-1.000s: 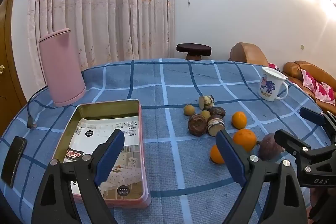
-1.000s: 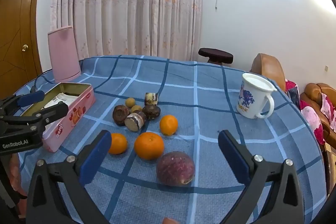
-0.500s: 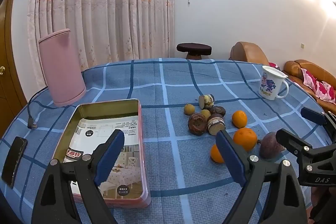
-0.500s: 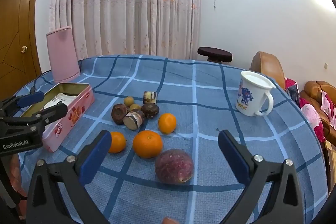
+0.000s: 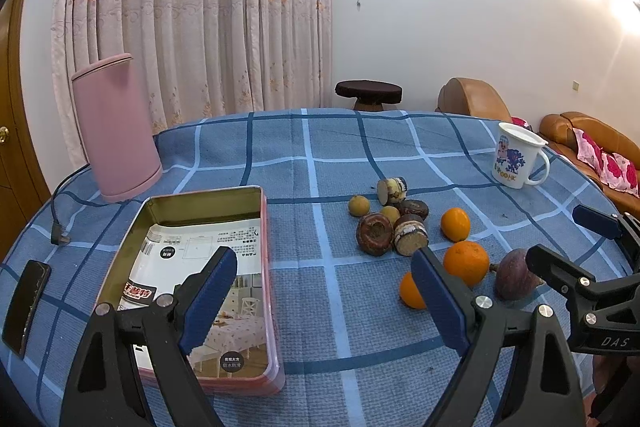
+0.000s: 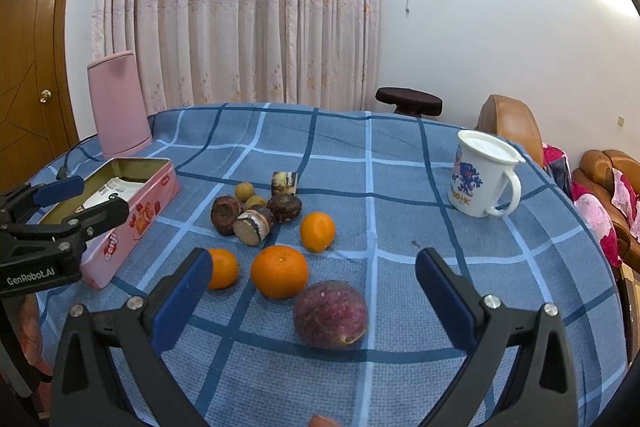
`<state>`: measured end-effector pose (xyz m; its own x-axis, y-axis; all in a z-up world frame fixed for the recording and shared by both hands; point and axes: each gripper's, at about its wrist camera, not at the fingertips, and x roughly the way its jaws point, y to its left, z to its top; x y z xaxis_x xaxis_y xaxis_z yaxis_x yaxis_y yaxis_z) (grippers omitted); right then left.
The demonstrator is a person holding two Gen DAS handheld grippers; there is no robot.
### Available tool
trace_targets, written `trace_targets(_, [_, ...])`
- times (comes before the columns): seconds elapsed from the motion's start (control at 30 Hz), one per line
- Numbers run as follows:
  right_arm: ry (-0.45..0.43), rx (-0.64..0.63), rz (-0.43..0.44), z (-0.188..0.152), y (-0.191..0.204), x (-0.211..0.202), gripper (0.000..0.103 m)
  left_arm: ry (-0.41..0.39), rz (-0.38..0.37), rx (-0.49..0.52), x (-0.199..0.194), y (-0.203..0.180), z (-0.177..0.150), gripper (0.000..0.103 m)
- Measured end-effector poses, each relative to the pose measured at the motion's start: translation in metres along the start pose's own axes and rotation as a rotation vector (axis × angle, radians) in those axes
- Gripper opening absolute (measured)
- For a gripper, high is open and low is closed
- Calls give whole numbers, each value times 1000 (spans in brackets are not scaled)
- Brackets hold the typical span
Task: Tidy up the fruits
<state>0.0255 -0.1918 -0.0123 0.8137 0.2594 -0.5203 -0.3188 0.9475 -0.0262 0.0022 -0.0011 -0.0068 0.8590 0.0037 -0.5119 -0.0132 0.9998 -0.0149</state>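
Observation:
A purple passion fruit (image 6: 330, 313) lies between my right gripper's (image 6: 314, 301) open fingers, close in front. Three oranges (image 6: 279, 270) (image 6: 317, 231) (image 6: 221, 267) lie just beyond it, then a cluster of brown cut fruits (image 6: 252, 219) and small yellow ones (image 6: 244, 190). An open pink tin (image 5: 200, 259) with a leaflet inside sits at the left. My left gripper (image 5: 324, 291) is open and empty, hovering over the cloth between the tin and the fruits (image 5: 466, 263). The right gripper's fingers (image 5: 560, 275) show at the right in the left wrist view, beside the passion fruit (image 5: 514, 274).
A white mug (image 6: 480, 179) stands at the back right. A pink cylinder (image 5: 116, 127) stands at the back left with a cable and plug (image 5: 60, 237). A black phone (image 5: 26, 307) lies near the left table edge. A sofa (image 5: 592, 143) lies beyond.
My right gripper has moved slightly forward, so the passion fruit sits closer between its fingers. The left gripper has barely moved.

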Motion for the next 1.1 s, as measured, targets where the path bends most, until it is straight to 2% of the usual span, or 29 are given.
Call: trace_targets(1.1, [10,11,-1,-2,0,3,103,9,-4,6,2,-4,-4,90])
